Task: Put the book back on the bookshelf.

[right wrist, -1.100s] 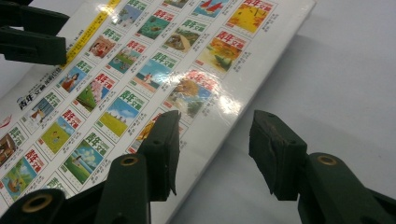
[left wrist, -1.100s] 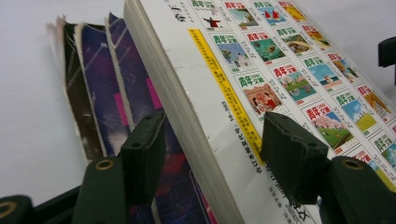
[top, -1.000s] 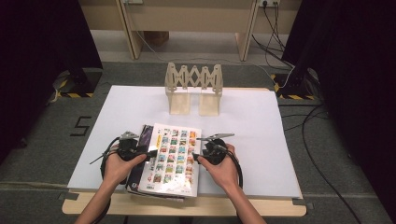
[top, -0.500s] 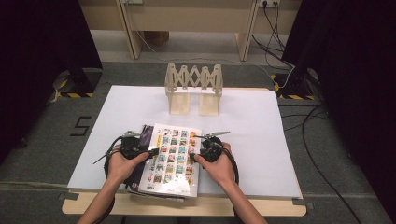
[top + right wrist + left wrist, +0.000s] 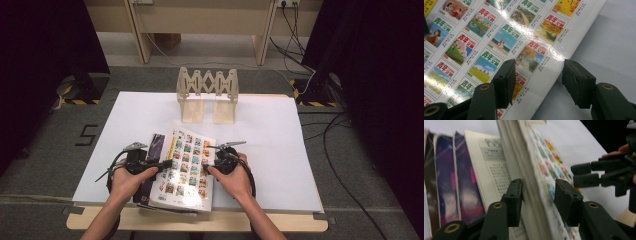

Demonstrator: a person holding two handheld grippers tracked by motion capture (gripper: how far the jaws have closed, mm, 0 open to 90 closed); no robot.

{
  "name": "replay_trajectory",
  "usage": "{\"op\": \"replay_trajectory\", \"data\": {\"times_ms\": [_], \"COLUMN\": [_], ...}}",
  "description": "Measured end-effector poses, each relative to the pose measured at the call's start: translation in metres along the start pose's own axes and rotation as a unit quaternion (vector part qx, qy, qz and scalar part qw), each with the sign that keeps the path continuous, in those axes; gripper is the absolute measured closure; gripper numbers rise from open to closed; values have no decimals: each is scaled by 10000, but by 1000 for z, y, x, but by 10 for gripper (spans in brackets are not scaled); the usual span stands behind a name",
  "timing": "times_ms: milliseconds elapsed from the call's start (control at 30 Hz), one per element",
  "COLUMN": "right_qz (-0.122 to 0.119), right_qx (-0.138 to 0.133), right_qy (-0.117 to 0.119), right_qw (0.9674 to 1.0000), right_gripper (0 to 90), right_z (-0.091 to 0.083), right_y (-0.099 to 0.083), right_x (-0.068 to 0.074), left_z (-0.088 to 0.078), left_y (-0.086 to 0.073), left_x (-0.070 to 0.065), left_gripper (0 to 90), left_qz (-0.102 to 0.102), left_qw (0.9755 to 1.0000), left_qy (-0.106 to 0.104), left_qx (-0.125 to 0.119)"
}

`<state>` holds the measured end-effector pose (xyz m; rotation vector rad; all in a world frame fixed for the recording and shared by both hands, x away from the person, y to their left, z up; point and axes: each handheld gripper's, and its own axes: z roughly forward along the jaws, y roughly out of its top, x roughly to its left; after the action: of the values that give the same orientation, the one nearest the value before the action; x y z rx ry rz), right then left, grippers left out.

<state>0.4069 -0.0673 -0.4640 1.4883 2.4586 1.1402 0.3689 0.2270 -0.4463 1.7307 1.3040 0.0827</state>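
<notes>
This looks like a lab or recording studio set up for handling trials. A low wooden bench (image 5: 280,226) covered with a plain white sheet (image 5: 280,150) stands on grey carpet (image 5: 45,165), with black curtains (image 5: 45,40) hanging on both sides. Black-and-yellow hazard tape (image 5: 75,101) marks stand feet, black cables (image 5: 340,130) trail over the floor, and a black numeral five (image 5: 88,135) is taped beside the bench.

The magazine (image 5: 186,167) lay at the near edge of the white-covered table (image 5: 280,150), its glossy cover a grid of small colourful pictures with green Chinese titles. Its left edge was lifted off the stack beneath, showing a printed page and purple covers.
</notes>
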Motion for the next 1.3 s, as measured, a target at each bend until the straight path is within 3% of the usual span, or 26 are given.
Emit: {"op": "replay_trajectory", "data": {"times_ms": [200,400,600,800,867,967,1100,1300], "right_qz": [-29,-49,-60,-35,137,395,520,700], "right_qx": [21,36,26,99,39,-40,-14,20], "right_qy": [-44,-87,-98,29,147,182,246,257], "right_qw": [10000,9999,9999,9999,9998,9990,9983,9972], "right_gripper": [446,433,431,436,436,436,436,438], "right_z": [0,0,0,-1,-4,-6,2,11], "right_y": [0,1,1,6,11,21,38,49], "right_x": [2,2,3,-3,-10,-22,-33,-34], "left_z": [-2,-3,5,1,-1,-6,-9,-9], "left_y": [-4,-3,-11,-12,-13,-15,-16,-17], "left_x": [4,0,0,7,13,19,22,25], "left_gripper": [655,662,630,741,751,752,748,744], "left_qz": [-384,-480,-404,-243,-294,-244,-235,-267], "left_qw": [9991,9982,9987,9987,9981,9980,9978,9976], "left_qy": [-197,-369,-258,-410,-508,-476,-476,-478], "left_qx": [-26,17,178,155,202,333,397,415]}}
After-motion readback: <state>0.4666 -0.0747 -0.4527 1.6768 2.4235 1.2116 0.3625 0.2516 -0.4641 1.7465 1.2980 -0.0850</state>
